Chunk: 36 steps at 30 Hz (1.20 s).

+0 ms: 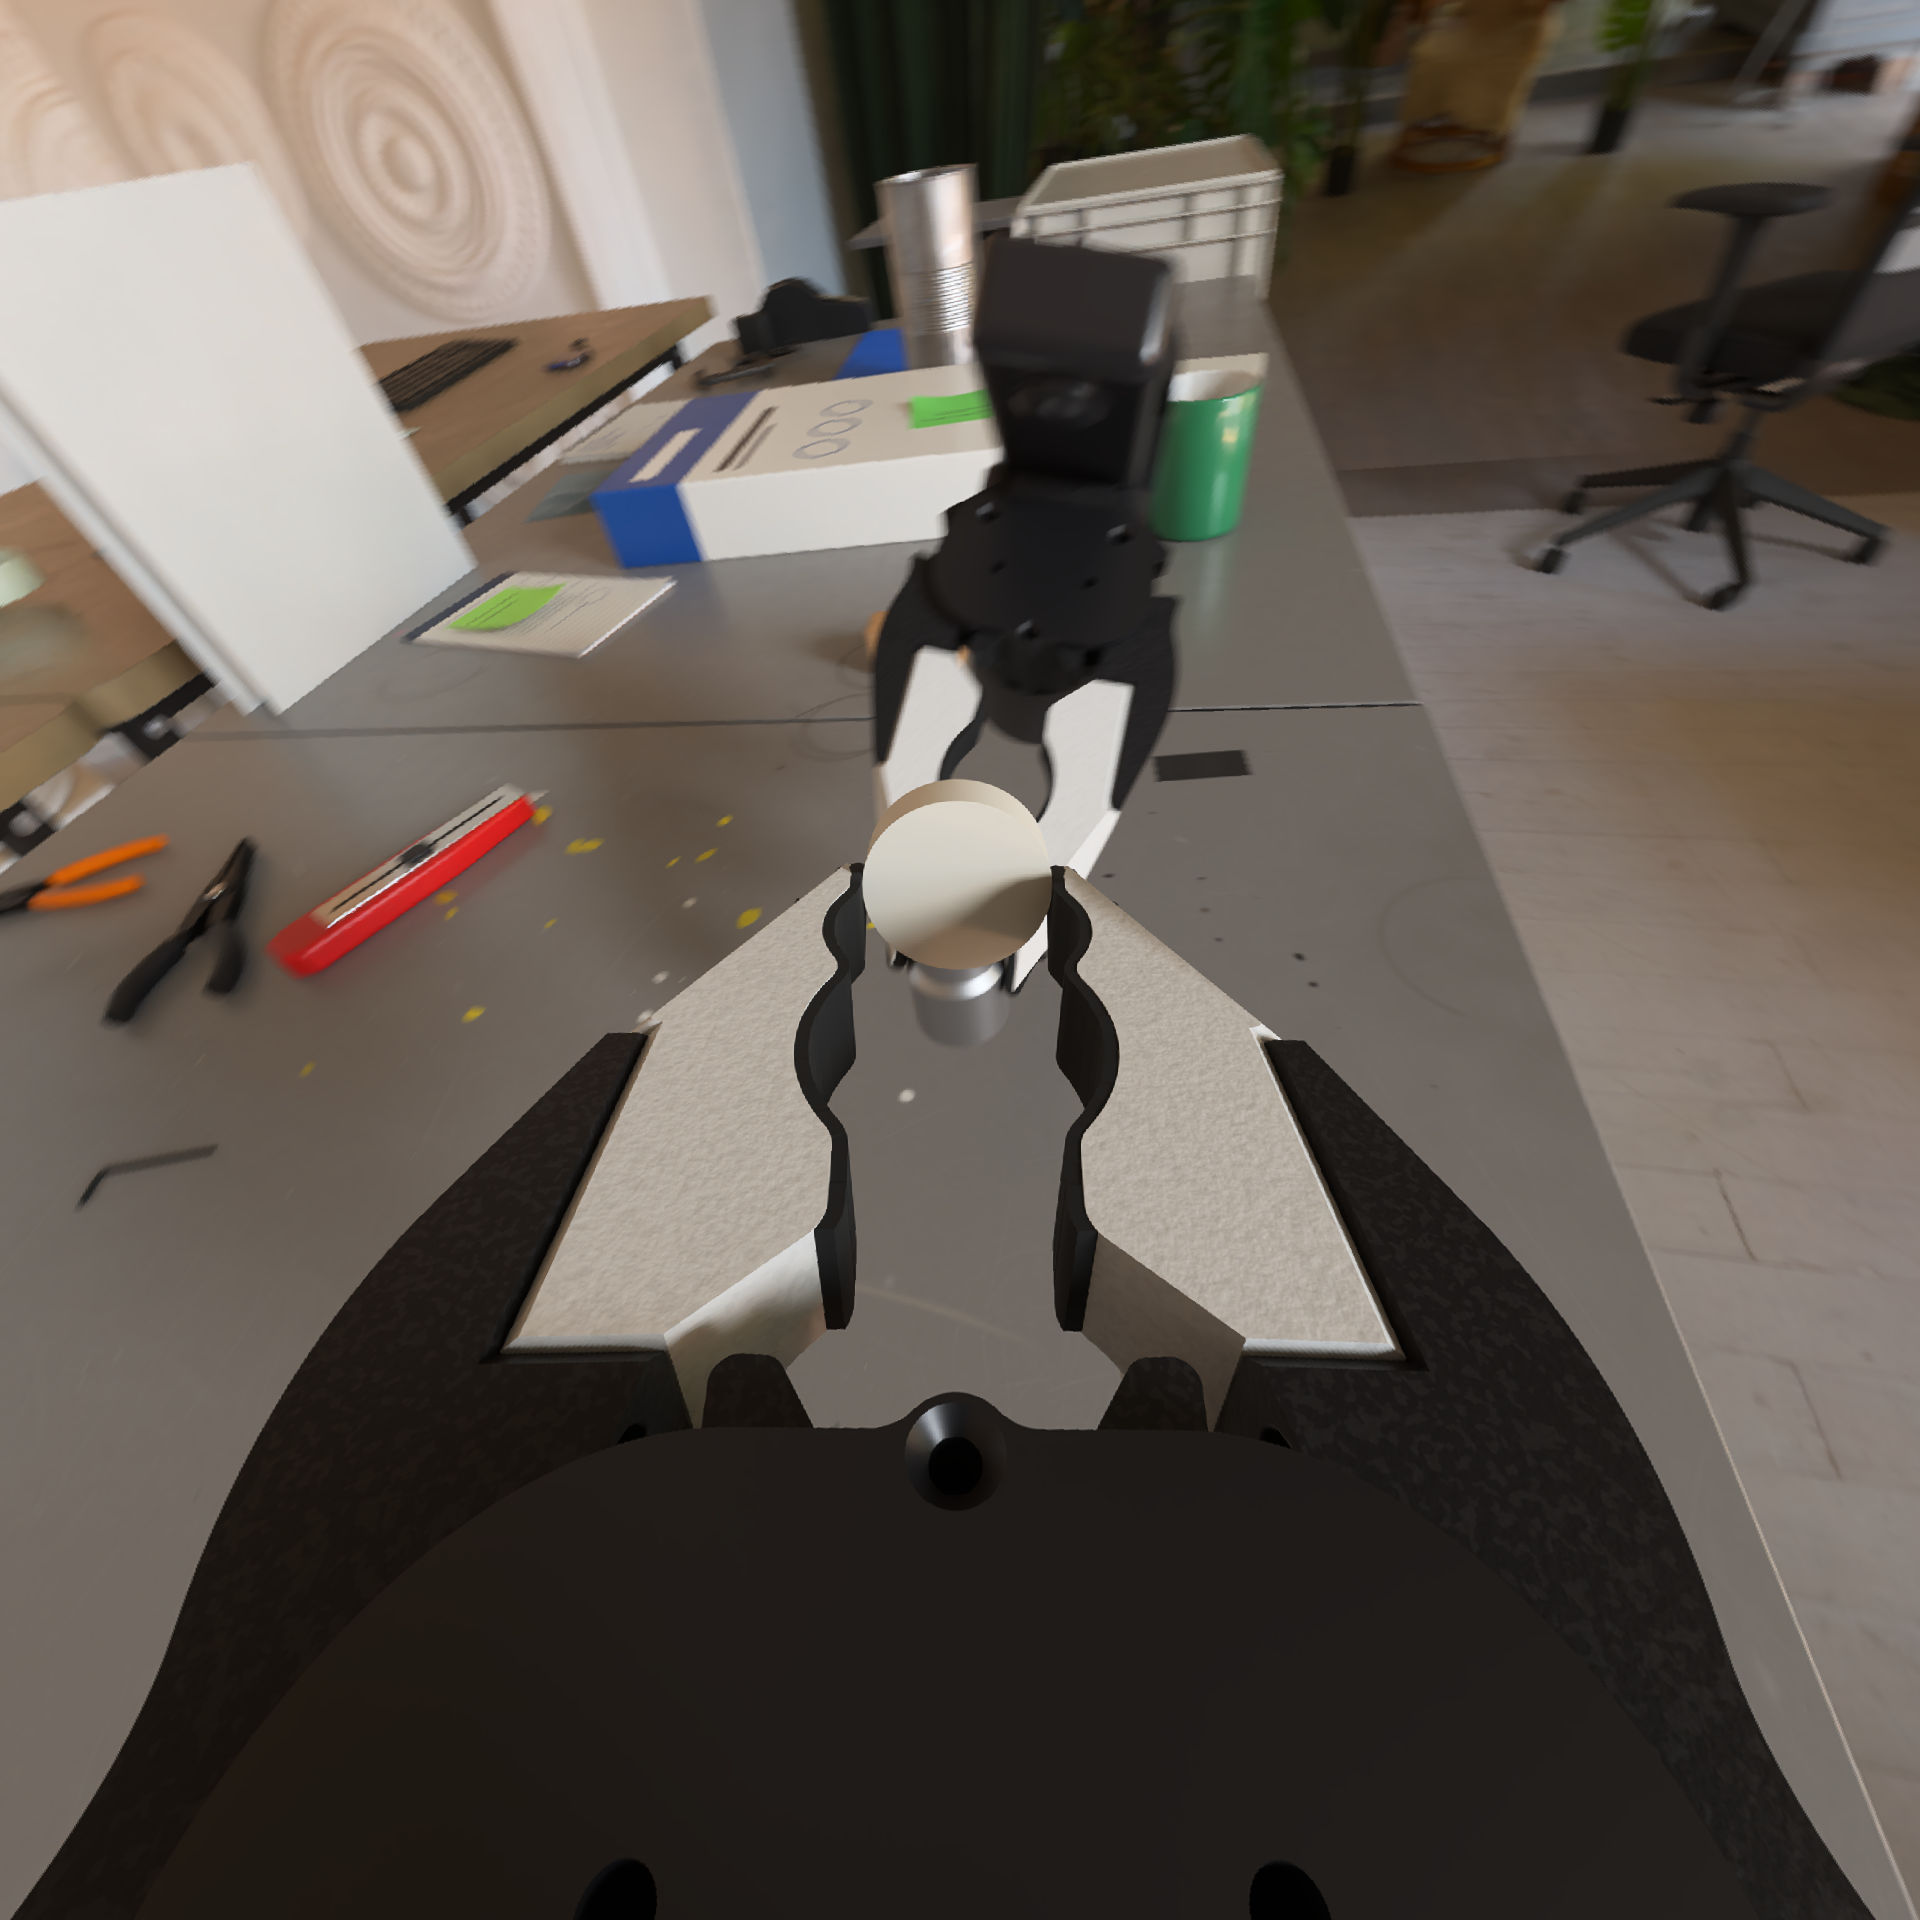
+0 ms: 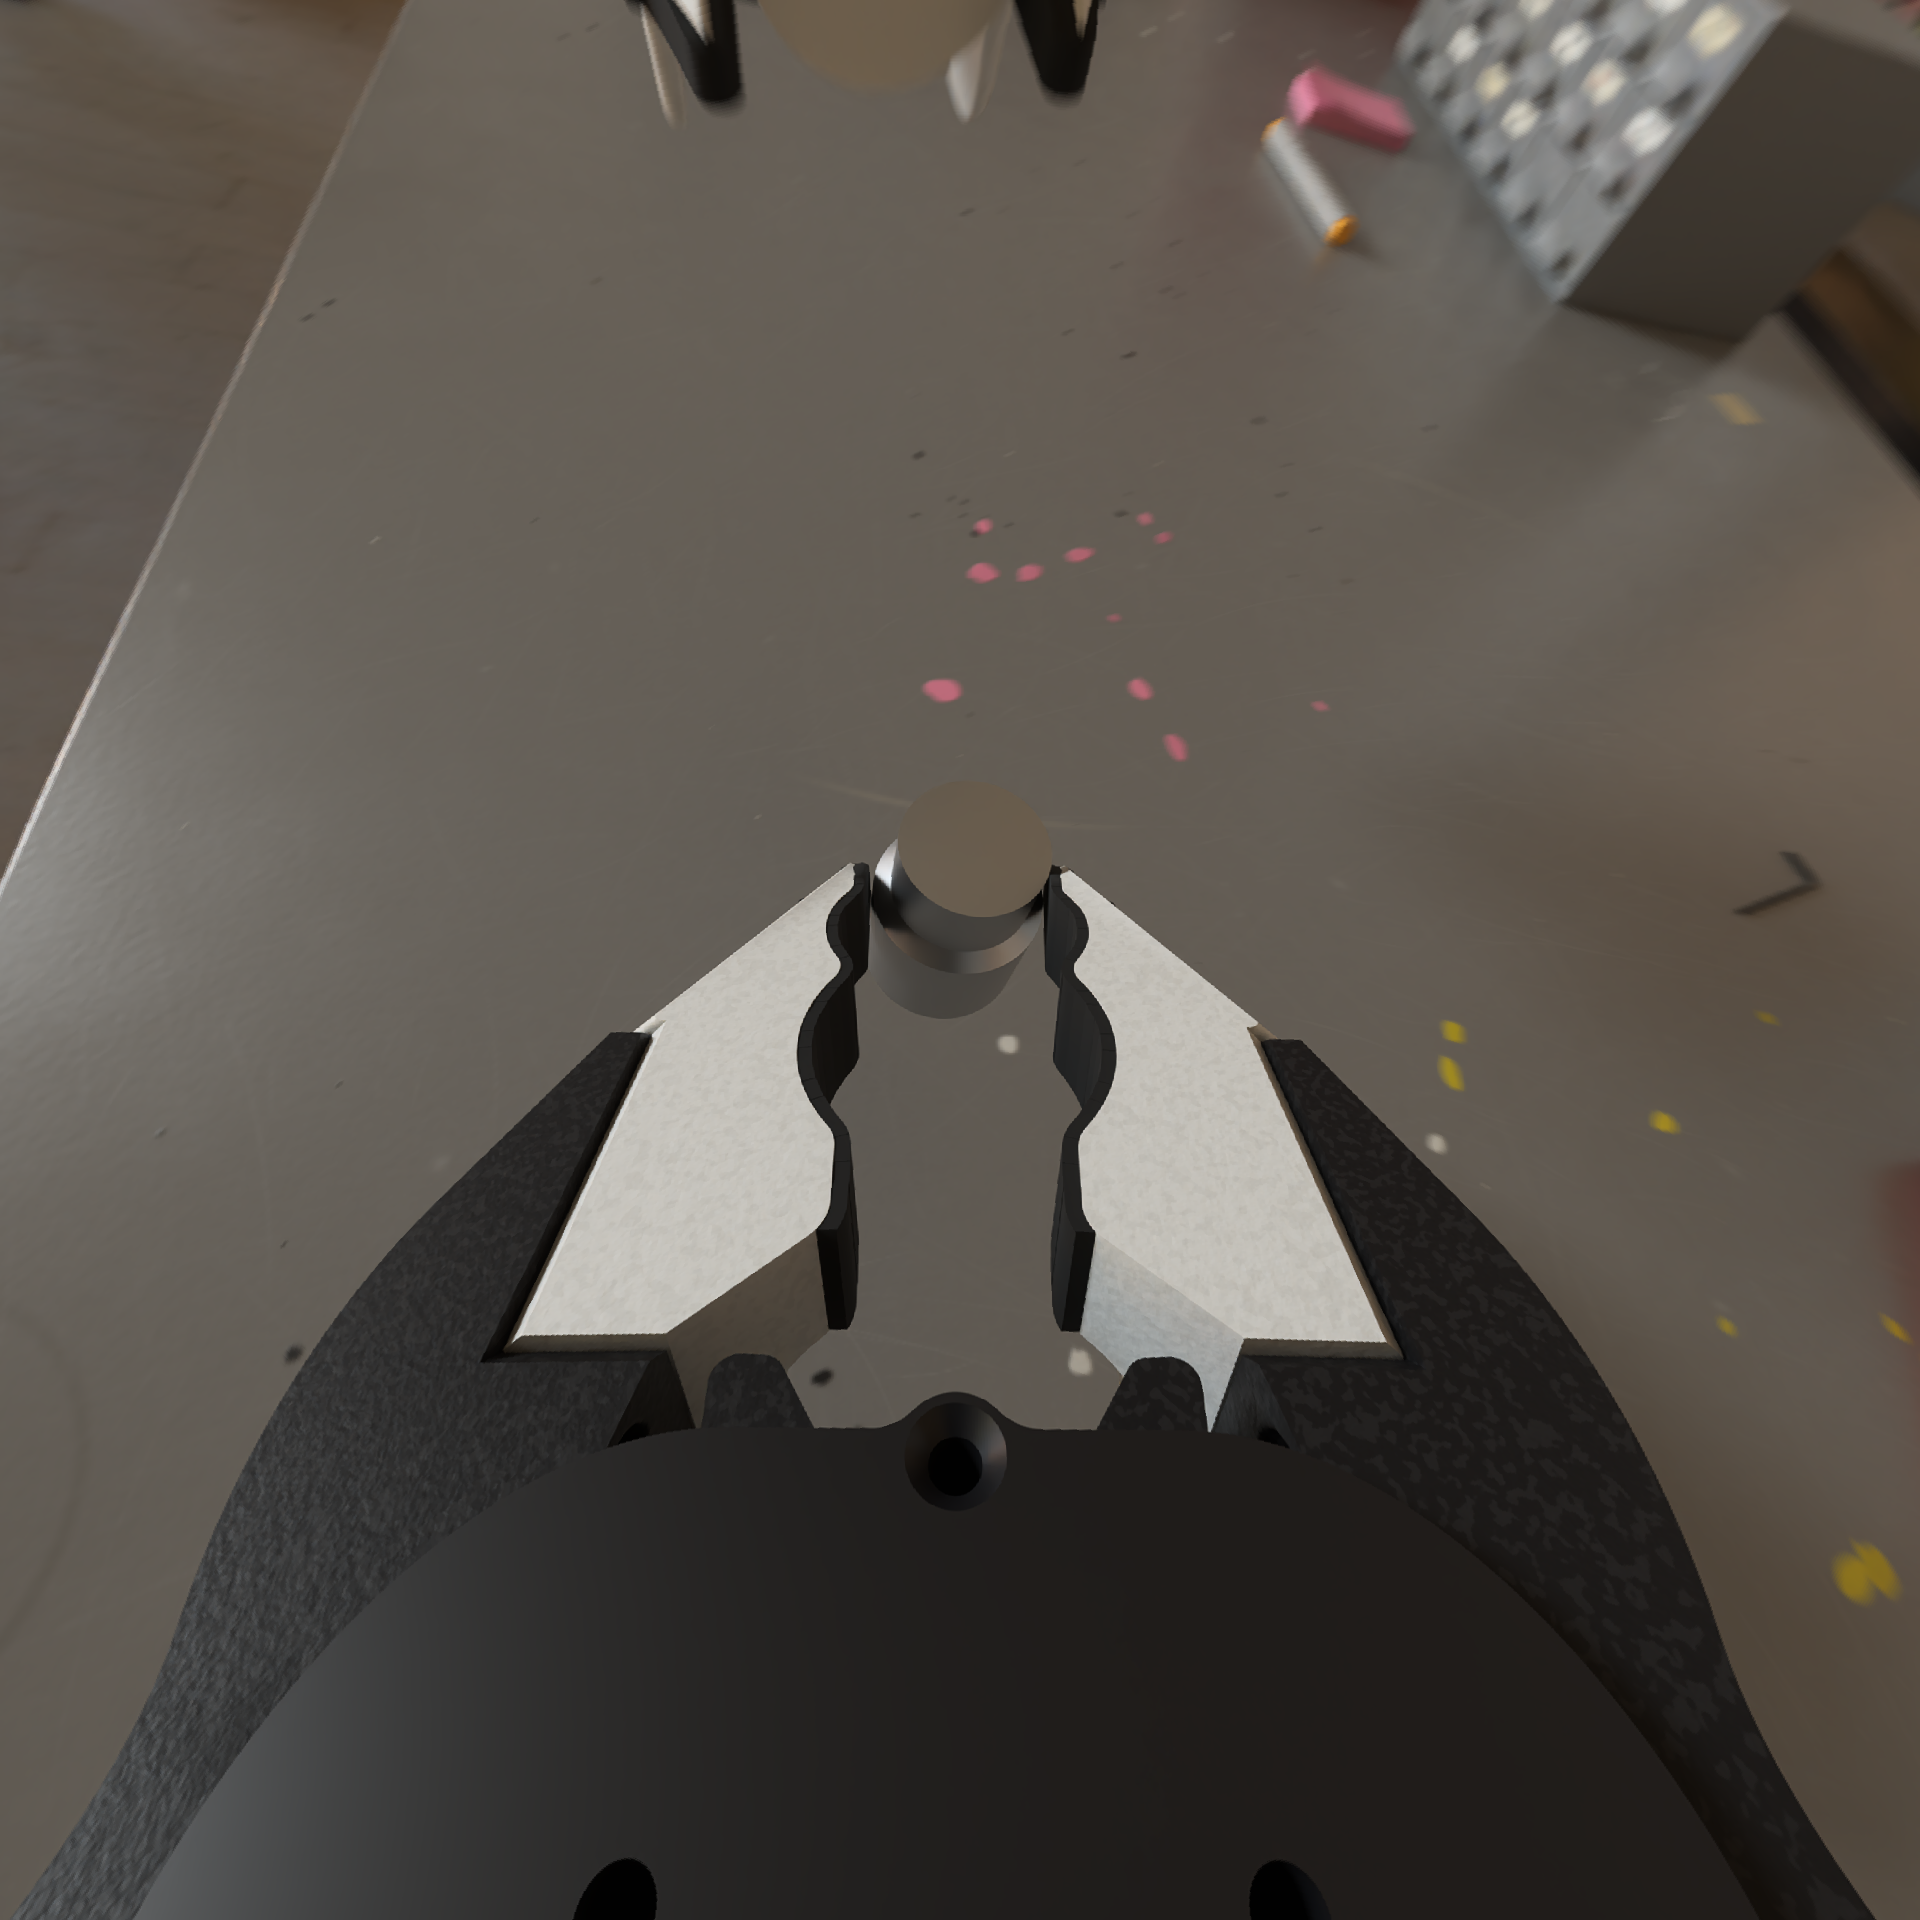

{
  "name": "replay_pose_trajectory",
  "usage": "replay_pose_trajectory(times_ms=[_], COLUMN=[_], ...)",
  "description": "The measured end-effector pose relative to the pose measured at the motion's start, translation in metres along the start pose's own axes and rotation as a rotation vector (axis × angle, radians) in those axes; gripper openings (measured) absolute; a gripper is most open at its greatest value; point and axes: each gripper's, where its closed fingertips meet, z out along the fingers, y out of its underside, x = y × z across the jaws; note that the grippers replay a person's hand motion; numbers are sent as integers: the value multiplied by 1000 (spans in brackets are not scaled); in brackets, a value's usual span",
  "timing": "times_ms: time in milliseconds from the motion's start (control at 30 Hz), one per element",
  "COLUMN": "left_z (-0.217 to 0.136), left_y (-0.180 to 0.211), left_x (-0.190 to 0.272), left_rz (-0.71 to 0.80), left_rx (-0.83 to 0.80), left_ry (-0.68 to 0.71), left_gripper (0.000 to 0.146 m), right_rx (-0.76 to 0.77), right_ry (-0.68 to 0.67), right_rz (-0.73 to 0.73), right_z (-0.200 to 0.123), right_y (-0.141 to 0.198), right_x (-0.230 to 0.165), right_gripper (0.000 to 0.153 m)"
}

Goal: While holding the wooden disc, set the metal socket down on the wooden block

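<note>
While your left gripper (image 1: 956, 914) holds the wooden disc (image 1: 954, 883) by its rim between the fingertips, jaws closed to the disc's width, your right gripper (image 2: 956, 904) pinches the metal socket (image 2: 961, 914) the same way, near its wider end. The socket's long axis runs roughly across the fingers, pointing down toward the grey table (image 2: 623, 520) and up toward the camera.

From the left wrist view, the right gripper (image 1: 1023, 675) faces you closely, and the socket (image 1: 961, 1003) hangs just below and behind the disc, so the two tools are almost tip to tip.

The wooden block is not clearly visible in either view, so I cannot tell you which way it lies. You should find it first.

For free room, the table ahead of the right gripper is mostly bare, with only paint specks. A red utility knife (image 1: 405, 883) and pliers (image 1: 187, 935) lie well apart on one side, and the table edge (image 1: 1475, 935) runs along the other.
</note>
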Motion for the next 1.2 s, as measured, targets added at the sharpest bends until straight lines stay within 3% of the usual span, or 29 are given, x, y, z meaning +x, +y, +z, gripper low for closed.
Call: replay_pose_trajectory(times_ms=[67, 167, 367, 533, 633, 1100, 1200], left_z=[-4, -15, -47, -70, -76, -77, -76], left_y=[5, 17, 71, 107, 113, 109, 107], left_x=[-13, -32, -48, -35, -27, -25, -25], left_rz=[-48, -133, -341, -472, -494, -455, -446], left_rx=[-20, -23, -117, -147, -123, -129, -130], left_ry=[-98, -316, -858, -1092, -1153, -1137, -1134], left_gripper=[35, 35, 35, 35, 35, 35, 35], right_rx=[24, 47, 144, 261, 238, 202, 193], right_ry=[90, 331, 745, 970, 995, 970, 997], right_rz=[13, 74, 411, 575, 544, 561, 539], right_z=[-9, -28, -60, -76, -76, -69, -84], right_y=[-7, -10, 12, 34, 34, 42, 38], right_x=[9, 30, 45, 37, 34, 35, 42], right_gripper=[33, 33, 33, 33, 33, 33, 33])
